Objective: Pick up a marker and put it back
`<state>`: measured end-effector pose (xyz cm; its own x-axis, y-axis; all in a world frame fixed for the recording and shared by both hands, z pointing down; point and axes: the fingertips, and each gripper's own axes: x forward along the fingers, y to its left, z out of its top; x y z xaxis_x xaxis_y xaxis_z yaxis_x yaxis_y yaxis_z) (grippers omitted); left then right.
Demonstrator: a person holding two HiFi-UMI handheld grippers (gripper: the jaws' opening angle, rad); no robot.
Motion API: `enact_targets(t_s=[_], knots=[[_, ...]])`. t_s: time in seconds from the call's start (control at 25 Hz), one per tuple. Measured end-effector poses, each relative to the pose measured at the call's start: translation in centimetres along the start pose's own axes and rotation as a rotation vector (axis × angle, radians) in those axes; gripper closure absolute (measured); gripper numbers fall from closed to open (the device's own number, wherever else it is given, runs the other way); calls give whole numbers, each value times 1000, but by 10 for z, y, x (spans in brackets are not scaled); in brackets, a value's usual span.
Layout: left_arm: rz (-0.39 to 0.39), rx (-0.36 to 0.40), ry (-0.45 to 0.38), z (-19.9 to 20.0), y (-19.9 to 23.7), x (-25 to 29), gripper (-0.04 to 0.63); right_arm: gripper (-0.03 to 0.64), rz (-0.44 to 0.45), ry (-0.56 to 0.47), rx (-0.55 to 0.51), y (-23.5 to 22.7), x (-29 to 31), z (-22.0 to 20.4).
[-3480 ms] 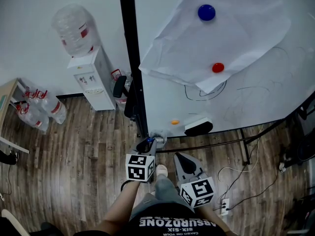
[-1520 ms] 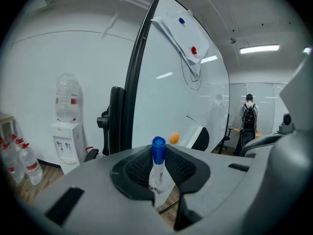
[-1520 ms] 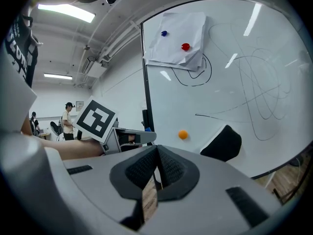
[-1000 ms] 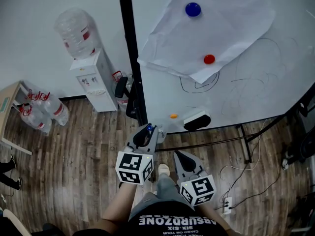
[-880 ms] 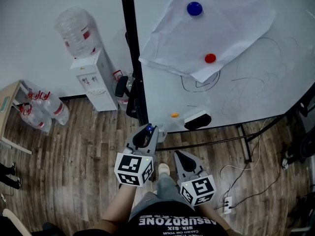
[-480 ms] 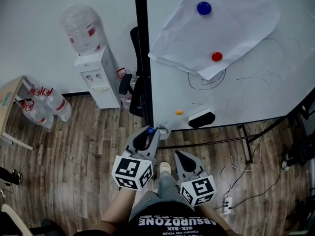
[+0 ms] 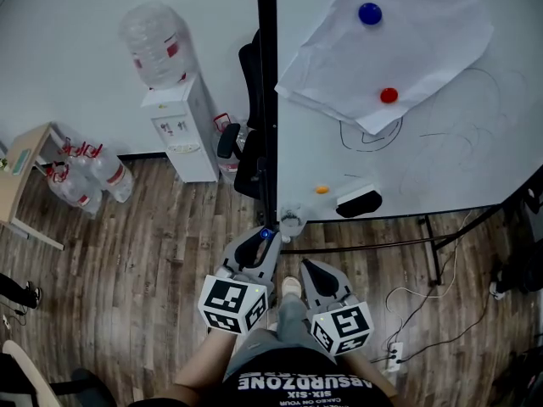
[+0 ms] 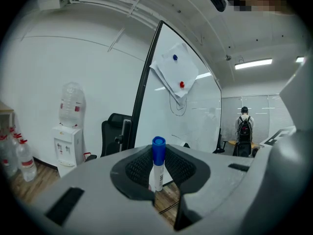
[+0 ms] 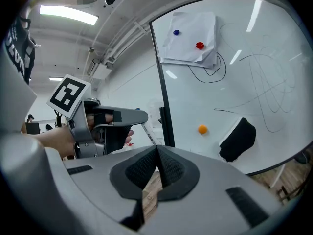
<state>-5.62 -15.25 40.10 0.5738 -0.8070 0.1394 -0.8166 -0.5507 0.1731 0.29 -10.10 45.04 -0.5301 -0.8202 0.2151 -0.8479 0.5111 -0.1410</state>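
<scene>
A white marker with a blue cap (image 8: pixel 157 163) stands upright between the jaws of my left gripper (image 8: pixel 157 156), which is shut on it. In the head view the left gripper (image 7: pixel 261 244) is low in the middle, with the blue cap (image 7: pixel 265 234) at its tip, just short of the whiteboard's (image 7: pixel 441 168) lower left corner. Close on its right, my right gripper (image 7: pixel 307 269) has its pads pressed together and nothing between them (image 9: pixel 157 151). The right gripper view also shows the left gripper (image 9: pixel 108 125) and the marker (image 9: pixel 148 133).
On the whiteboard are a black eraser (image 7: pixel 358 203), an orange magnet (image 7: pixel 321 190) and a paper sheet (image 7: pixel 399 49) pinned by blue (image 7: pixel 369 13) and red (image 7: pixel 389 95) magnets. A water dispenser (image 7: pixel 182 134), bottles (image 7: pixel 85 176) and a black chair (image 7: pixel 248 142) stand to the left. A cable (image 7: pixel 424 287) lies on the floor at the right.
The whiteboard, its black post and the dispenser have slid right in the head view. Both grippers have shifted slightly and keep their pose; the left one still holds the marker.
</scene>
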Motion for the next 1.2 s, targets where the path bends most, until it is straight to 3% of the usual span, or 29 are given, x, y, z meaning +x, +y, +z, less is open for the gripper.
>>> enact_targets(t_s=[1.2], knots=[[47, 16, 117, -73, -3, -14, 517, 620, 20, 3, -11, 14, -8, -4]])
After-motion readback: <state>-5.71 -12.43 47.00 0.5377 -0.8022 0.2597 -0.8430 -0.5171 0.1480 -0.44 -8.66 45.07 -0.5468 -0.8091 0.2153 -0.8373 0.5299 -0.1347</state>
